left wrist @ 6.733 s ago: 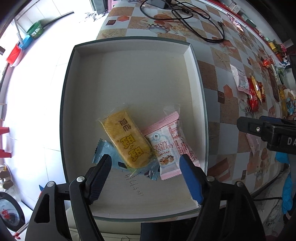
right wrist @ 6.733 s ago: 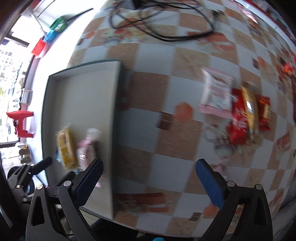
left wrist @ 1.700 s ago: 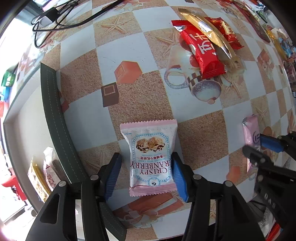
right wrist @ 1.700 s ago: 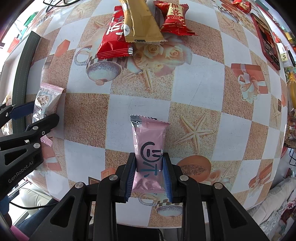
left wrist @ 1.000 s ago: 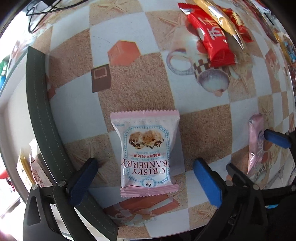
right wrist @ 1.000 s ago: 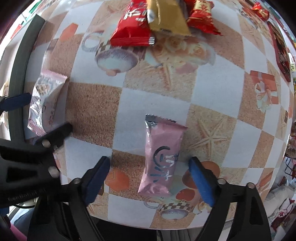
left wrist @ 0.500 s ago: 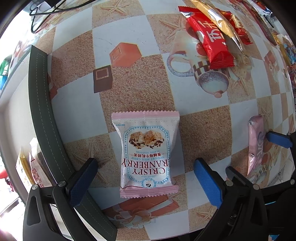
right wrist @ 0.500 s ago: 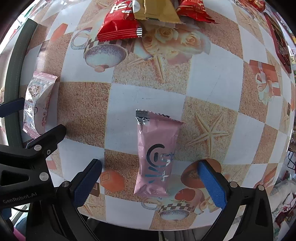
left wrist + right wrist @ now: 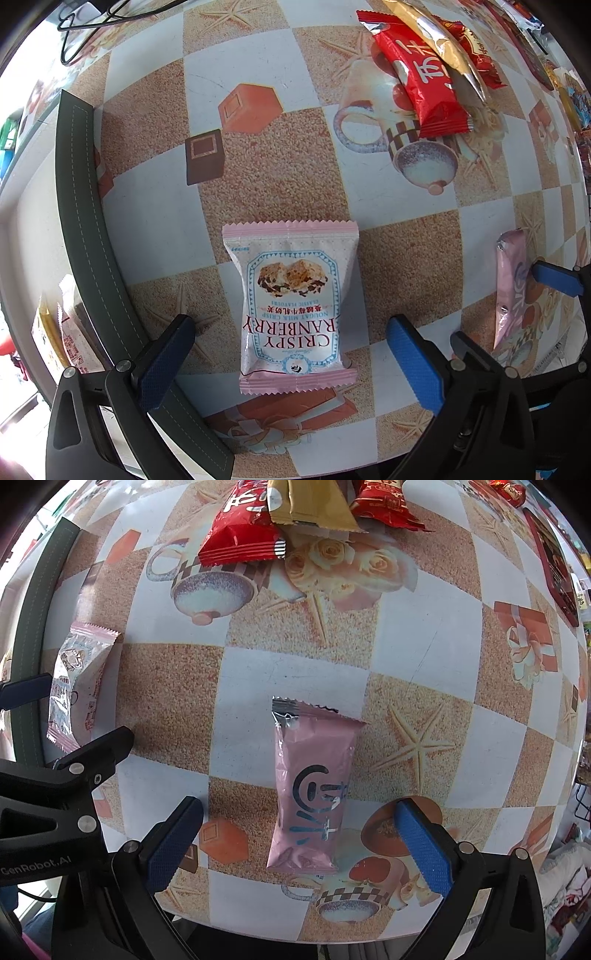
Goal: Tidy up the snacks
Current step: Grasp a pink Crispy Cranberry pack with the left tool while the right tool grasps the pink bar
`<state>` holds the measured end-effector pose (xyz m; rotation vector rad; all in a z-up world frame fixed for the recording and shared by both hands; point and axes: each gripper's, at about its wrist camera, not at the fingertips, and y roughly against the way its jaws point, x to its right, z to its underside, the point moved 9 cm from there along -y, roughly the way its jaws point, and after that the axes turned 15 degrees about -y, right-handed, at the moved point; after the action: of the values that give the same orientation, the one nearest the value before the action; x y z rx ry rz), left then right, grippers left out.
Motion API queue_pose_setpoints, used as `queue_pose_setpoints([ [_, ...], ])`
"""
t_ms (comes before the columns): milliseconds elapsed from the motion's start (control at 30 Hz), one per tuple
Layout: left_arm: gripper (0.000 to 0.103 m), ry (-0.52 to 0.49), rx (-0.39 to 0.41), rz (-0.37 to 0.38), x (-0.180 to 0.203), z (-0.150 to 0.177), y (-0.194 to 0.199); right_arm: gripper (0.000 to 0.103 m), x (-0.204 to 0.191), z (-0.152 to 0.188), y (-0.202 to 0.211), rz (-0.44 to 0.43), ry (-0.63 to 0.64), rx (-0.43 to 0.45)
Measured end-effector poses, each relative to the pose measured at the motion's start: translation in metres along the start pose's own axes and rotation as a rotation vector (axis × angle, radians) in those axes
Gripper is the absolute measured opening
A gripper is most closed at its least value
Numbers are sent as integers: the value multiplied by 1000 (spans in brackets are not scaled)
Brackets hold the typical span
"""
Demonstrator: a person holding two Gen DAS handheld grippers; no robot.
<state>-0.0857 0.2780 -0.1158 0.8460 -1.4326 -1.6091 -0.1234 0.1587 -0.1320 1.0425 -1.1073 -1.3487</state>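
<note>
A pink and white Crispy Cranberry packet [image 9: 291,306] lies flat on the checkered tablecloth, between the fingers of my open left gripper [image 9: 291,363]. It also shows in the right wrist view [image 9: 75,686]. A plain pink packet [image 9: 314,790] lies between the fingers of my open right gripper [image 9: 299,843]; it shows in the left wrist view [image 9: 511,288] at the right. The dark-rimmed tray [image 9: 88,236] is at the left, holding a yellow packet [image 9: 42,328] and a pink one [image 9: 70,332].
A red packet [image 9: 417,88], a gold packet [image 9: 436,40] and a smaller red one [image 9: 476,48] are piled at the far right of the table. A black cable [image 9: 96,14] lies at the far left. The table's front edge is just under both grippers.
Both grippers were shut on their packets 1.7 s ago and have since opened wide. Both packets now lie free on the cloth. Little has moved in the last half second.
</note>
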Motion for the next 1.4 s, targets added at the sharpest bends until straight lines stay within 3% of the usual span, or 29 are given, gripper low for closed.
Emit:
queue_pose_setpoints([
  [867,103,-1,17,-3,0,0,1,103,-1,-2,1,-2,9,21],
  [1100,103,-5,-21,6,-2,-2,0,103,-6,-8,-1,21,53,-34],
  [1200,97,-12,-24,8,-2,-6,3,103,-7,-10,0,25,54,-36],
  [1267,84,-34,-4,-2,-1,-9,9,97,-8,-11,4,21,43,-22],
  [1367,66,-89,18,-13,4,-13,16,77,-12,-13,15,13,58,14],
  [1400,63,-116,23,-20,6,-14,17,65,-13,-14,19,12,67,28],
])
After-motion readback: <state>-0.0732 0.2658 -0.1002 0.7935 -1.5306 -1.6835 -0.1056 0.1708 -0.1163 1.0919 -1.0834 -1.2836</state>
